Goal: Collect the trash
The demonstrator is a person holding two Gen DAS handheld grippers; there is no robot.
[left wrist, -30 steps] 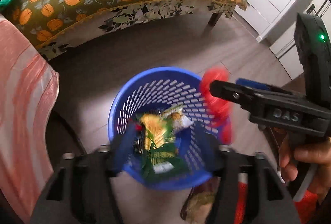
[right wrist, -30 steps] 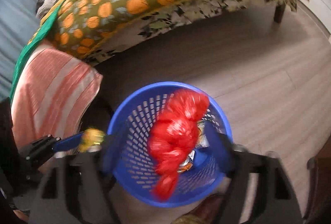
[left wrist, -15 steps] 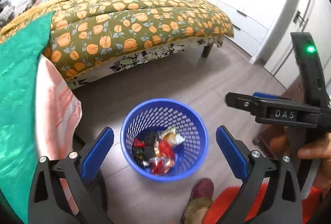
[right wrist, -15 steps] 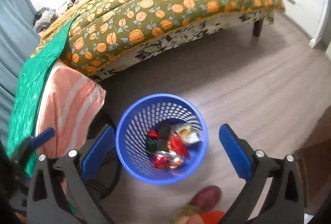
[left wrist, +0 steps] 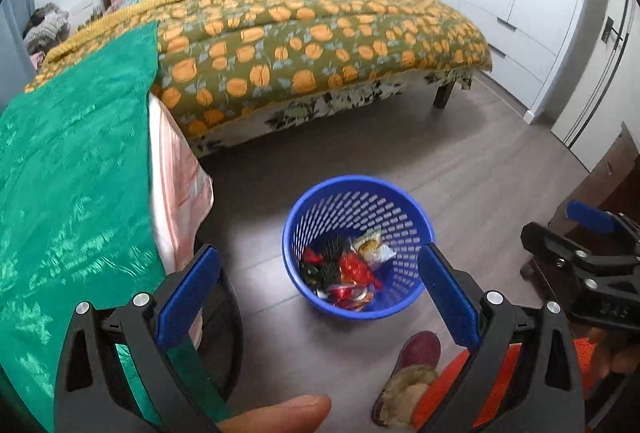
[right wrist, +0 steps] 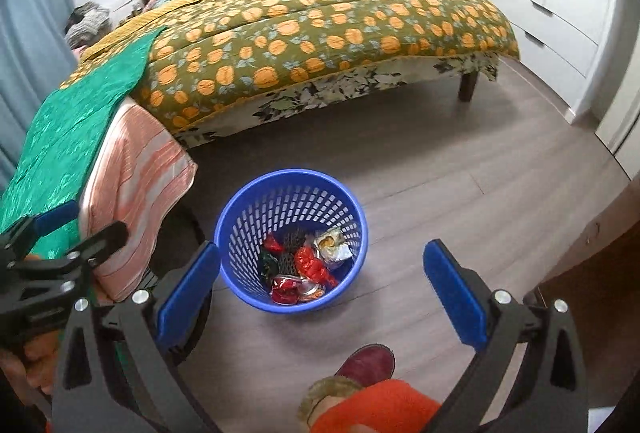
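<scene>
Both tongs risen from blue basket (left wrist: 416, 217) — left tongs (left wrist: 320, 293), right tongs (right wrist: 324, 297) wide, empty, wrappers (right wrist: 308, 265) inside

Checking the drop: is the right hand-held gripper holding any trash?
No, the right hand-held gripper is open and empty above the blue perforated plastic basket.

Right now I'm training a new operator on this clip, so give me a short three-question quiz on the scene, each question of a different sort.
1. True or false: the left gripper and the right gripper are both open and hold nothing.
2. Where do the snack wrappers lie? A) on the wood floor B) in the blue perforated waste basket C) on the bed
3. Fill in: the cloth draped over the near corner of the bed is ____.

Key: 1 true; 2 B; 3 green
</scene>
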